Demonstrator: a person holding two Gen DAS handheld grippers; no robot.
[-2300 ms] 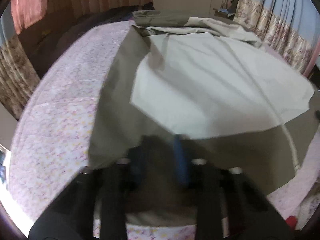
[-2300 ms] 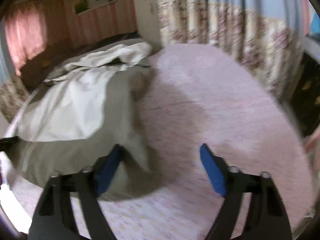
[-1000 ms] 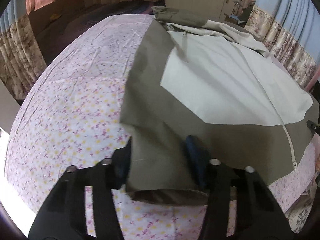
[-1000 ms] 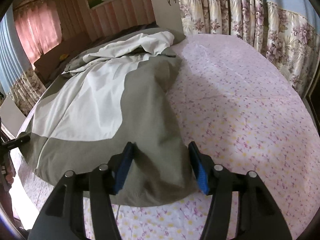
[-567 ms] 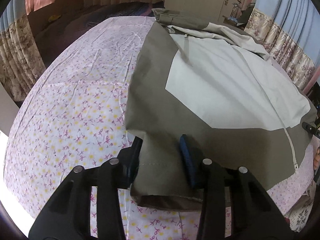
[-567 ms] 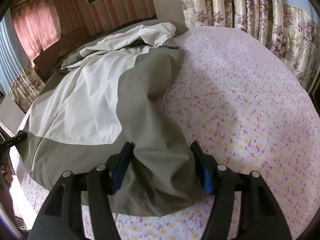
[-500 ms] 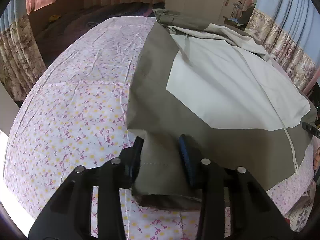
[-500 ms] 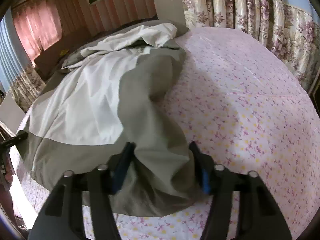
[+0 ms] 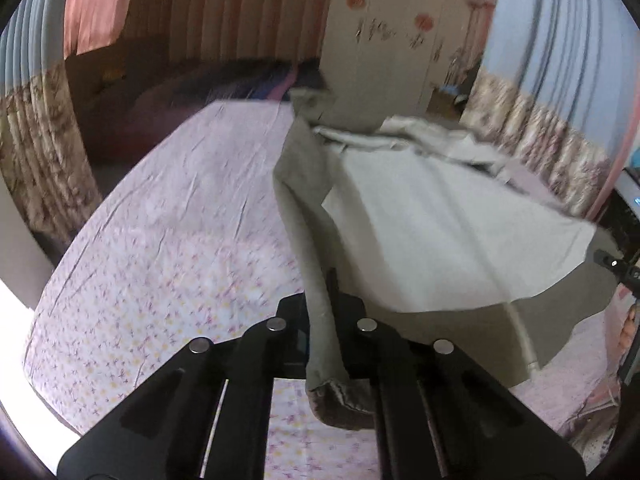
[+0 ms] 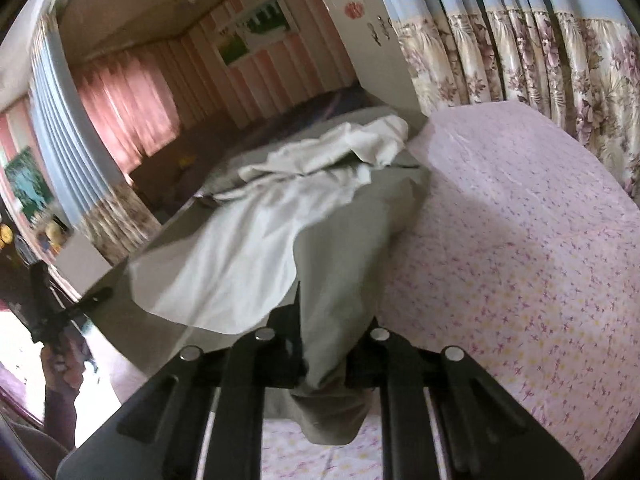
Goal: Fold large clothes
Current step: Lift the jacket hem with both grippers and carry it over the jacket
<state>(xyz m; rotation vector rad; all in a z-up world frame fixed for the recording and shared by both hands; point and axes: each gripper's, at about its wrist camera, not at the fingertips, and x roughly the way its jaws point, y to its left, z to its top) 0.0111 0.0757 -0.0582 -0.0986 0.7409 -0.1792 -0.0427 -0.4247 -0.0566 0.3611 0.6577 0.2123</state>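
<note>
Olive-grey and off-white jacket (image 9: 432, 232); white bed sheet (image 9: 168, 240) sprinkled with small purple and yellow flowers; black hand-held gripper (image 9: 320, 320).

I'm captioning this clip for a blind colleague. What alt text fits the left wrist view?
The left gripper, shut on an olive-grey fabric edge of a large olive and pale-cream garment, holds that edge raised above a pink floral bedsheet. The rest of the garment lies spread across the bed; behind stand curtains and a white wardrobe.

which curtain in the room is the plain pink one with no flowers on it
The pink curtain at the far window beyond the bed. The flowered curtain right beside the bed is blue on top with a floral band below.
</note>
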